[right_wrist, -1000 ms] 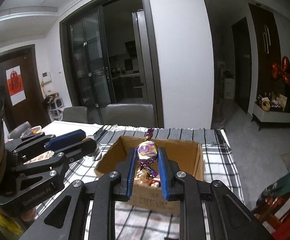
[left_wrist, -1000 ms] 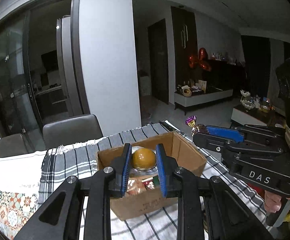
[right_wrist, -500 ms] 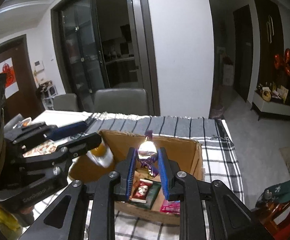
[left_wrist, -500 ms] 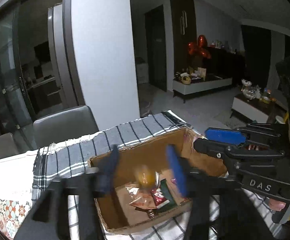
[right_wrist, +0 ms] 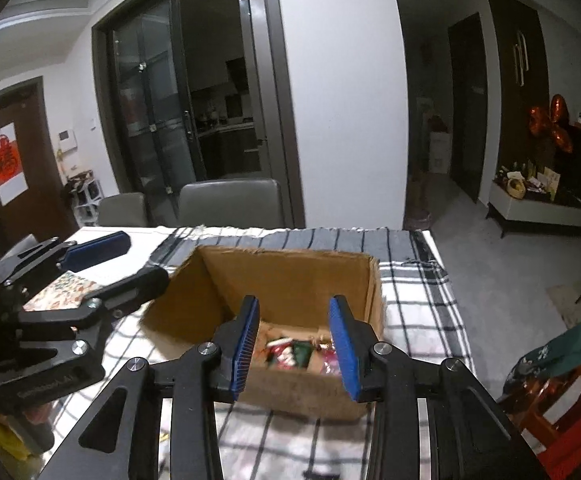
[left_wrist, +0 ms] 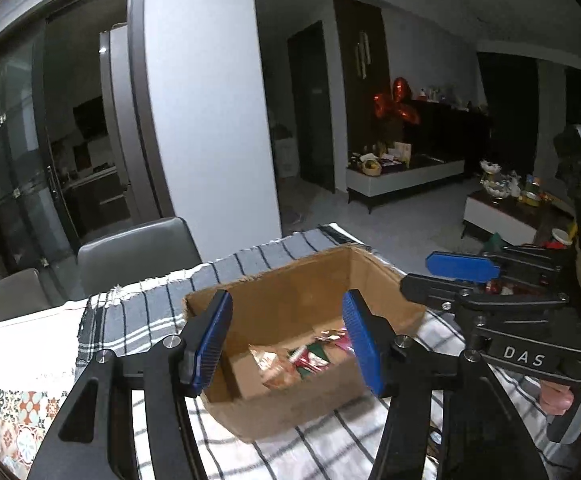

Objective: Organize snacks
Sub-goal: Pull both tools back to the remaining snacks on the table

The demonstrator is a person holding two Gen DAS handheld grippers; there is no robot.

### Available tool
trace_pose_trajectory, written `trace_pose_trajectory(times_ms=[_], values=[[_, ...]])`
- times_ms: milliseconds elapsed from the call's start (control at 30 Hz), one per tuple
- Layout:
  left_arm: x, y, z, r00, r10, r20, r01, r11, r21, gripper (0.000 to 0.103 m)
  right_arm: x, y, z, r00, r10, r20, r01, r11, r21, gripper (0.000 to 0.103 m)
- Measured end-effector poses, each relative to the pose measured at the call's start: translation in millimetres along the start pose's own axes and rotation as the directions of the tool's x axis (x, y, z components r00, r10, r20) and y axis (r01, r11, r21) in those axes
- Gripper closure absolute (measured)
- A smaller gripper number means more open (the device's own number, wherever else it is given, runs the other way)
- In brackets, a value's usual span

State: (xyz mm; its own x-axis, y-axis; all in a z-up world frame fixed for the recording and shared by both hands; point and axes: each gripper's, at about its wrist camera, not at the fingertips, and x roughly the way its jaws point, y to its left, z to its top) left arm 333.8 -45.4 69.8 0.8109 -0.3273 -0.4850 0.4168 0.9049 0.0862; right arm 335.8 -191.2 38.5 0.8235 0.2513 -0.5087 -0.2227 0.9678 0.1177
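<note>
Both grippers, left [left_wrist: 286, 336] and right [right_wrist: 293, 342], have just opened their fingers, now empty, dropping light, crinkly wrapped snacks [right_wrist: 290, 354] into the cardboard box [right_wrist: 290, 276]; pinch wrappers gently mid-body.

A home: dining chairs [right_wrist: 230, 202], sideboard [right_wrist: 546, 210], glass kitchen doors [right_wrist: 150, 120]
</note>
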Motion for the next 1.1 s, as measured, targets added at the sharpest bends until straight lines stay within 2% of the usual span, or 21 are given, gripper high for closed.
trace_pose_trajectory(times_ms=[233,567,833,1100], values=[[-27.5,-18.5,-15.0,1.0,-0.028,0.002,0.028,1.0,0.008,0.047,-37.4,8.1,-20.7,0.999,-0.017,0.038,0.019,0.999,-0.033,0.066],[-56.6,-47.4,-42.6,0.996,-0.084,-0.021,0.086,0.994,0.064,0.047,-68.9,7.5,-57.0,0.999,-0.019,0.035,0.019,1.0,-0.01,0.066],[-58.6,-60.9,-74.5,0.986,-0.13,-0.105,0.14,0.986,0.088,0.047,-67.6,9.0,-92.8,0.999,-0.007,-0.044,0.008,1.0,0.014,0.066],[-47.2,-66.7,-110.0,0.961,-0.192,-0.198,0.21,0.975,0.075,0.047,-48.9,5.8,-127.0,0.99,-0.009,-0.144,0.015,0.999,0.043,0.066]])
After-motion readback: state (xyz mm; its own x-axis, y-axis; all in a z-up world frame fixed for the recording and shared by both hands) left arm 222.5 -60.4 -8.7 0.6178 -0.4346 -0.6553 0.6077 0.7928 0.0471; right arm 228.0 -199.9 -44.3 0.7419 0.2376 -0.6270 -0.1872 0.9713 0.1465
